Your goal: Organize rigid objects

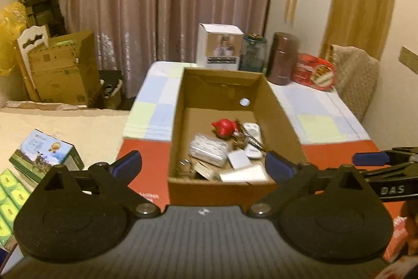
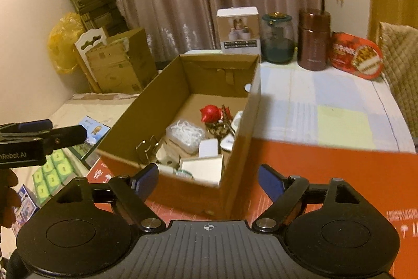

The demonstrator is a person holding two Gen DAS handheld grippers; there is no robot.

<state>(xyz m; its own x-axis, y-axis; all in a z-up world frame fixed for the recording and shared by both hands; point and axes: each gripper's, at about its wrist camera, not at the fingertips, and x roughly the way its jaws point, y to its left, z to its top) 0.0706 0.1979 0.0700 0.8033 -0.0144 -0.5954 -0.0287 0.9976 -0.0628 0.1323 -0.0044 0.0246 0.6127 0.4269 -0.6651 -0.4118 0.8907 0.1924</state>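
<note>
Red table, cardboard box of small items, curtains behind, both claws spread wide, empty

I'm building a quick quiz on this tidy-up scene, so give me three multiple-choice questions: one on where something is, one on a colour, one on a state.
1. Where is the red toy?
A. inside the cardboard box
B. on the bed
C. beside the glass jar

2. What colour is the tall canister at the back of the table?
A. green
B. brown
C. white

3. How do the left tool and the right tool stand?
A. both open and empty
B. both shut on a box
C. one holds the toy

Answers:
1. A, it lies among the small things on the box floor.
2. B, its shiny body is brown.
3. A, each wrist view shows blue pads spread apart with nothing between.
</note>
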